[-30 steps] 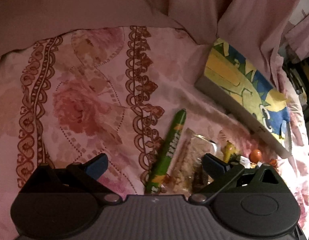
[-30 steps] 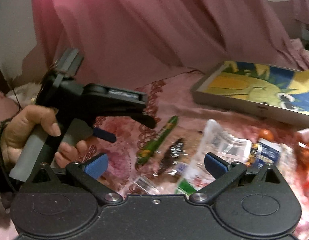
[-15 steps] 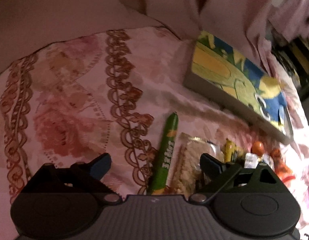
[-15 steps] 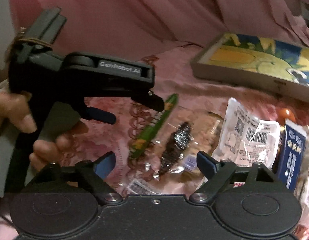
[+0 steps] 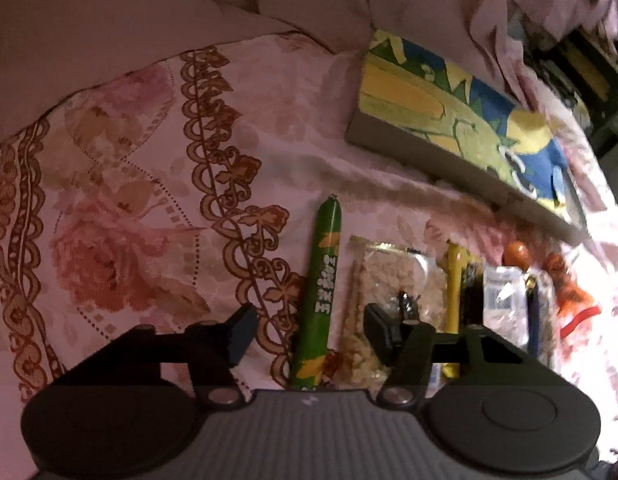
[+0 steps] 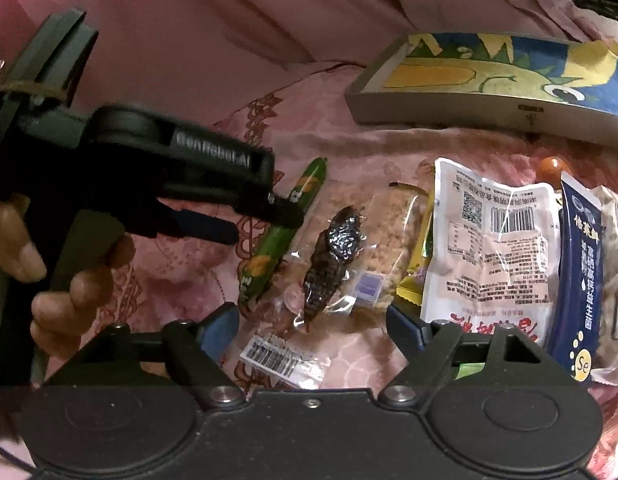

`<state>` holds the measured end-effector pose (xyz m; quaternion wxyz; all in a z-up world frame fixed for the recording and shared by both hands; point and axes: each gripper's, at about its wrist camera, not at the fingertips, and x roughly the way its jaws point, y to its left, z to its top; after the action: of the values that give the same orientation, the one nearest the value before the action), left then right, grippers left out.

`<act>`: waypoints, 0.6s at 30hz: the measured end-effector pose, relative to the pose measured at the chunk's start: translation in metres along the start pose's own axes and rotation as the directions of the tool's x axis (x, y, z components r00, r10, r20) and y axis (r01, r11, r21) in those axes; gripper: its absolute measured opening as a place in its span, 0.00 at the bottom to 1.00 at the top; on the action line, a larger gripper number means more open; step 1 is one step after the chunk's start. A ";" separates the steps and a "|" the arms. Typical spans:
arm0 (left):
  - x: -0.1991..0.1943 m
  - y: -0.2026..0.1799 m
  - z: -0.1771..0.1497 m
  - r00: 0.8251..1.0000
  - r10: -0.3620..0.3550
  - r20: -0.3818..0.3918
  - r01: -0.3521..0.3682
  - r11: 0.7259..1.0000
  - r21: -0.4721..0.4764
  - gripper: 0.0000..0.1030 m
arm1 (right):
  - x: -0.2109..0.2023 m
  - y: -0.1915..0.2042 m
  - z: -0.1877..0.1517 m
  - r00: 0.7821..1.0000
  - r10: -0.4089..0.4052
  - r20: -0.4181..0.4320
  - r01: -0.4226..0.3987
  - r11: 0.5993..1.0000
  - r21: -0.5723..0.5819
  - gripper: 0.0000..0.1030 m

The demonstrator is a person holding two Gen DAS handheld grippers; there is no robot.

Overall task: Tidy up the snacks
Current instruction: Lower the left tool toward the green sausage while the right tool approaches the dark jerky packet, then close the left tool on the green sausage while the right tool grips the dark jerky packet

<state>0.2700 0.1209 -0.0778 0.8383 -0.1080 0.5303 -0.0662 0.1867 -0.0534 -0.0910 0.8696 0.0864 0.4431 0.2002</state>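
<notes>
1. A person's hand (image 6: 49, 276) at the far left of the right wrist view grips the handle of the left gripper (image 6: 265, 216), which reaches in over the flowered cloth (image 5: 121, 216).
2. Left gripper (image 5: 309, 330): its jaws have just been closing and stand visibly narrower than a second ago, yet apart, pressing on nothing. The green stick snack (image 5: 319, 300) lies on the cloth between them, nearly upright in this view where earlier it slanted.
3. Right gripper (image 6: 309, 328): its jaws have also been closing a little and remain spread. A clear pack holding a dark snack (image 6: 329, 256) lies between the fingers, untouched; it appears larger and nearer than a second ago.
4. To the right of the green stick lie a bag of pale crumbly snack (image 5: 383, 280), a yellow wrapper (image 6: 419, 256), a white printed packet (image 6: 493, 248) and a dark blue sachet (image 6: 581, 280), packed side by side.
5. The picture-lidded box (image 6: 489, 84) rests on the cloth behind the snacks, apart from them.
</notes>
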 end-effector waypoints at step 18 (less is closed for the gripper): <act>0.005 -0.014 -0.006 1.000 -0.017 -0.022 0.020 0.994 0.106 0.25 | 0.001 0.005 -0.004 0.992 -0.126 0.005 0.126 0.992 -0.010 0.53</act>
<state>0.2667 0.1053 -0.0814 0.8366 -0.0674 0.5337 -0.1033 0.1826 -0.0482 -0.0928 0.8819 0.0542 0.4445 0.1472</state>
